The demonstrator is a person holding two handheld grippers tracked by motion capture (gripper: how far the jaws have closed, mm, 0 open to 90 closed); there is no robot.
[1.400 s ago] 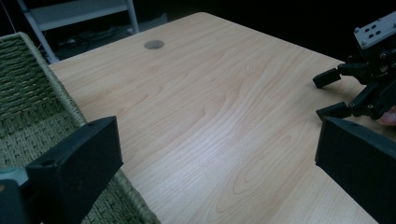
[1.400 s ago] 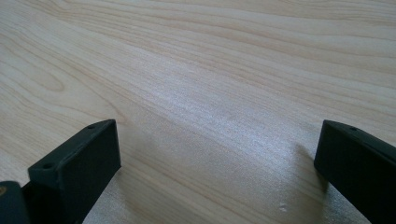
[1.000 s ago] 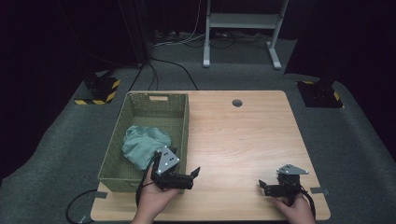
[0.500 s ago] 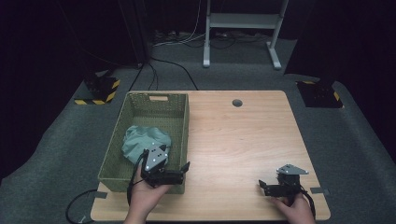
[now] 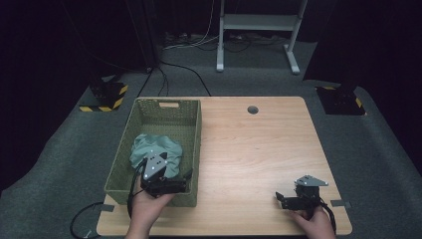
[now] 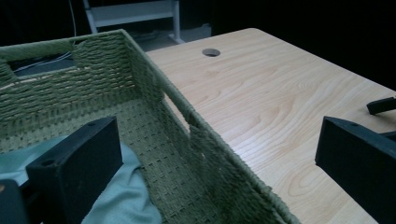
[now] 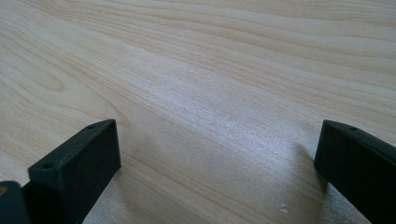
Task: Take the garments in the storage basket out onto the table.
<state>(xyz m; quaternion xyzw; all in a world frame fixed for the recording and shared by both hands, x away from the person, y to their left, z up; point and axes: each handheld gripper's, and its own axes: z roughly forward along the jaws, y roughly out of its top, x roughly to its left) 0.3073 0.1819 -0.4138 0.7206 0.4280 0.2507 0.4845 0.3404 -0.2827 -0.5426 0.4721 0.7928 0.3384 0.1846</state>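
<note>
High view: left gripper (image 5: pixel 185 178) sat lower left, at the green basket's (image 5: pixel 196 129) near right wall, by the teal cloth (image 5: pixel 155 152); right gripper (image 5: pixel 281 199) rested lower right on the table (image 5: pixel 249 144). Left gripper view: jaws wide, straddling the basket wall, cloth (image 6: pixel 123 196) lower left. Right gripper view: jaws wide over bare wood.

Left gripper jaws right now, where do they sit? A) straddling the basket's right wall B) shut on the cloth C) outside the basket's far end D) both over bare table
A: the left gripper is open, one jaw over the cloth inside the basket, the other over the table.
</note>
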